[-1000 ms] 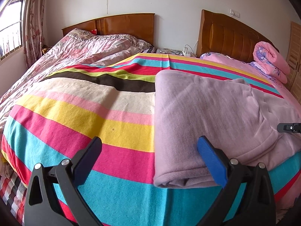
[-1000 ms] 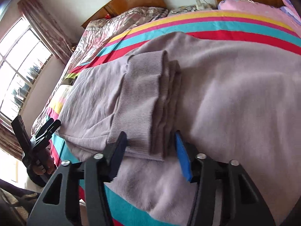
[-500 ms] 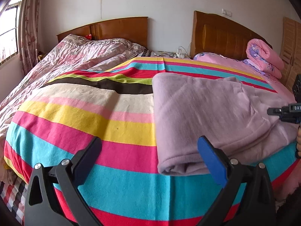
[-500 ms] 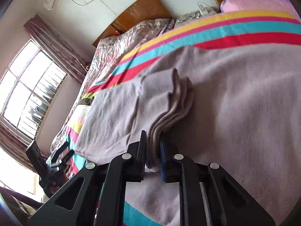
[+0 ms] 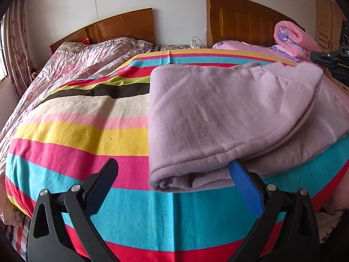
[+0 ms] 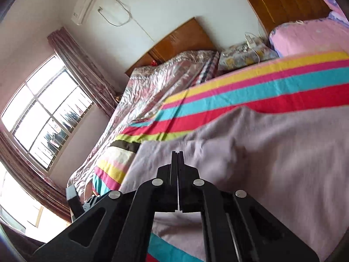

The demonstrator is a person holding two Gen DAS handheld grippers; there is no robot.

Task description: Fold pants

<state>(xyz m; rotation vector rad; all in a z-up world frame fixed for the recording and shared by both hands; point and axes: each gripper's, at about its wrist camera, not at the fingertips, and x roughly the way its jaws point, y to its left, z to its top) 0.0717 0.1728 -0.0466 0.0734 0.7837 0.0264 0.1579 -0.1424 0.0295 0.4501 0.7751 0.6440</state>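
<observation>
Lilac fleece pants (image 5: 218,113) lie folded on the right half of the striped bedspread (image 5: 76,131). My left gripper (image 5: 174,166) is open at their near folded edge, and its blue pad (image 5: 244,187) overlaps the fabric's rim. In the right wrist view my right gripper (image 6: 177,152) has its jaws pressed together above the pants (image 6: 272,163). No cloth shows between the tips there. From the left wrist view the right gripper (image 5: 320,56) sits at the pants' far right end, where the top layer rises toward it.
Two wooden headboards (image 5: 246,19) stand against the back wall. A crumpled pink quilt (image 5: 87,61) covers the left bed and a rolled pink blanket (image 5: 292,39) lies at the right. There is a window with curtains (image 6: 43,113) on the left. The bed's front edge is just below my left gripper.
The right gripper's jaws closed around the ribbed cuff end and rose, and the pants' right end lifted with them. The left gripper stayed open and shifted slightly along the near edge.
</observation>
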